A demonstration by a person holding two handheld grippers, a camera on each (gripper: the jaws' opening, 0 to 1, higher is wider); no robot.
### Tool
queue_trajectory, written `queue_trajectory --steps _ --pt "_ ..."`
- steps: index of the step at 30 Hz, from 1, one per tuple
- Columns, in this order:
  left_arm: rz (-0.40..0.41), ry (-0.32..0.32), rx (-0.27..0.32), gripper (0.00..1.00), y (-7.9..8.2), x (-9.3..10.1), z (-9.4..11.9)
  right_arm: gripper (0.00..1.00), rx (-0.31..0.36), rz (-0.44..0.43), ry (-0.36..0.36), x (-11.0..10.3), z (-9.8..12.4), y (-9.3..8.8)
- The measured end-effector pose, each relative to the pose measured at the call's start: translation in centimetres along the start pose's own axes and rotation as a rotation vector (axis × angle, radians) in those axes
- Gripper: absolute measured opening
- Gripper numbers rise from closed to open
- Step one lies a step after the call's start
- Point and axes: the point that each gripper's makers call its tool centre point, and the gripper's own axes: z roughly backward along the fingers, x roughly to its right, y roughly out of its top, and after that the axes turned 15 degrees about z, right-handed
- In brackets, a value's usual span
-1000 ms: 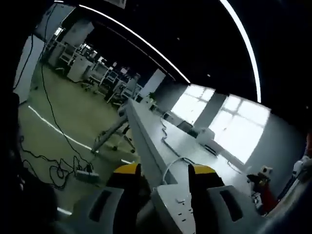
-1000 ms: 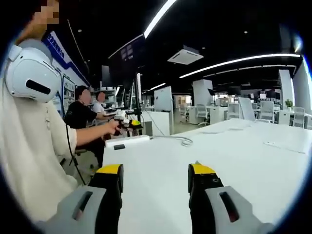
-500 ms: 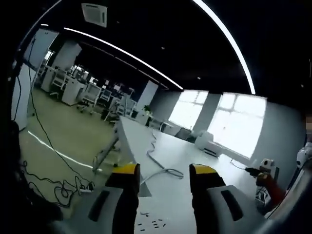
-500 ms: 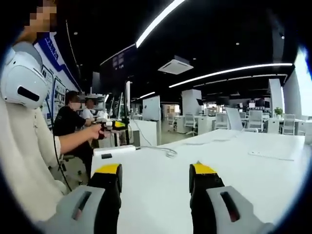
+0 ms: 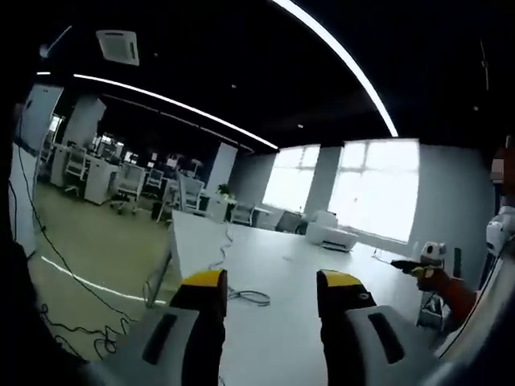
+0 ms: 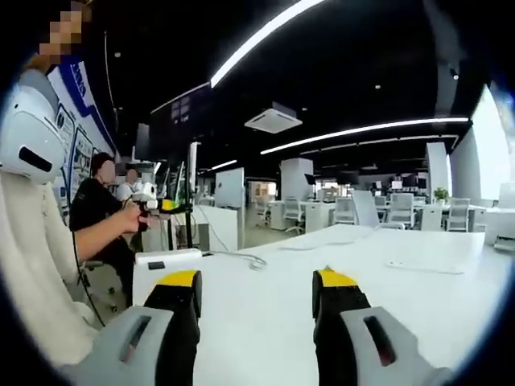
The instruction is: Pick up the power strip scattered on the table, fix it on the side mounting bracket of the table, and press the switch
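Note:
The white power strip (image 6: 167, 257) lies at the far left edge of the white table (image 6: 273, 305), a small black mark on its side. Its grey cable (image 6: 241, 259) curls away to the right. My left gripper (image 6: 157, 209), held in a person's hand, hovers just above and behind the strip. In the left gripper view, the left gripper (image 5: 273, 283) stands open over the table (image 5: 282, 338) with nothing between its yellow-tipped jaws, and a loop of cable (image 5: 245, 297) lies ahead. My right gripper (image 6: 256, 283) is open over the bare tabletop, well short of the strip.
A flat white sheet (image 6: 414, 264) lies on the table's right side. A person in black (image 6: 95, 211) sits beyond the left edge. A white printer (image 5: 330, 234) stands at the far end. Cables (image 5: 72, 322) trail on the floor left of the table.
The left gripper view has tilted up: the strip that lay between its jaws a second ago has dropped out of the bottom of the picture. The right gripper view has drifted slightly.

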Motion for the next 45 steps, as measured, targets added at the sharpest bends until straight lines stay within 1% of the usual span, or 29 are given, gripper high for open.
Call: queue_trajectory --steps 3,6,9,11,13,15,16,17,18,19,20,22,24,26,30,32,34,38,40,42,43,45 --pt "-0.012 -0.008 -0.002 0.5 -0.3 1.1 -0.4 0.51 0.001 -0.001 -0.03 0.6 0.3 0.0" --pt "-0.017 -0.015 0.015 0.51 -0.1 1.7 -0.7 0.51 -0.006 0.004 -0.064 1.3 0.5 0.0" --pt "-0.079 0.0 0.031 0.51 -0.2 2.8 -1.1 0.51 -0.012 0.008 -0.094 1.8 0.9 -0.1" --pt "-0.129 0.002 0.045 0.49 -0.1 3.4 -1.2 0.51 -0.015 0.011 -0.121 2.2 1.2 -0.1" --pt "-0.131 -0.013 0.051 0.49 -0.6 4.5 -1.3 0.51 -0.004 0.001 -0.126 2.4 1.6 0.0" --pt "-0.109 -0.024 0.062 0.5 -1.0 5.1 -1.4 0.51 0.001 -0.003 -0.145 2.6 2.0 0.0" --pt "-0.111 -0.024 0.064 0.51 -1.3 5.3 -1.4 0.51 0.003 -0.004 -0.152 2.7 2.1 0.0" --pt "-0.116 -0.021 0.061 0.52 -1.6 5.4 -1.4 0.51 0.004 -0.006 -0.161 2.8 2.3 0.0" --pt "-0.131 -0.004 0.055 0.53 -1.9 5.3 -1.4 0.51 0.001 -0.007 -0.17 2.8 2.5 -0.1" --pt "-0.172 0.025 0.053 0.54 -2.1 5.0 -1.4 0.51 -0.002 -0.006 -0.179 2.9 2.6 -0.2" --pt "-0.202 0.036 0.044 0.54 -2.5 5.0 -1.4 0.51 -0.003 -0.005 -0.185 2.9 2.7 -0.2" --pt "-0.227 0.043 0.044 0.54 -3.2 5.5 -1.5 0.51 0.004 -0.012 -0.217 3.3 3.3 -0.3" --pt "-0.229 0.041 0.046 0.54 -4.0 5.9 -1.6 0.51 0.01 -0.021 -0.245 3.7 3.8 -0.4" --pt "-0.23 0.041 0.054 0.54 -4.6 6.3 -1.7 0.51 -0.004 -0.004 -0.285 4.2 4.3 -0.8" --pt "-0.239 0.077 0.076 0.58 -5.9 6.4 -2.0 0.51 -0.034 0.006 -0.327 4.4 5.1 -1.6" --pt "-0.248 0.09 0.065 0.61 -6.7 6.3 -2.1 0.51 -0.045 0.011 -0.346 4.6 5.5 -2.0" --pt "-0.238 0.079 0.053 0.62 -7.4 6.5 -2.2 0.52 -0.048 0.008 -0.36 4.7 5.9 -2.3" --pt "-0.223 0.066 0.069 0.63 -7.9 6.8 -2.1 0.51 -0.054 -0.001 -0.39 5.1 6.7 -2.9" --pt "-0.243 0.085 0.079 0.65 -7.9 6.6 -1.9 0.51 -0.056 -0.011 -0.407 5.4 7.3 -3.4" --pt "-0.243 0.086 0.069 0.66 -8.2 6.5 -1.8 0.51 -0.063 -0.016 -0.424 5.7 7.7 -3.8" --pt "-0.234 0.085 0.07 0.66 -8.2 6.4 -1.6 0.51 -0.068 -0.012 -0.433 5.8 7.9 -4.0" --pt "-0.228 0.078 0.094 0.66 -7.8 6.4 -1.3 0.51 -0.078 -0.01 -0.437 5.8 8.1 -4.4"
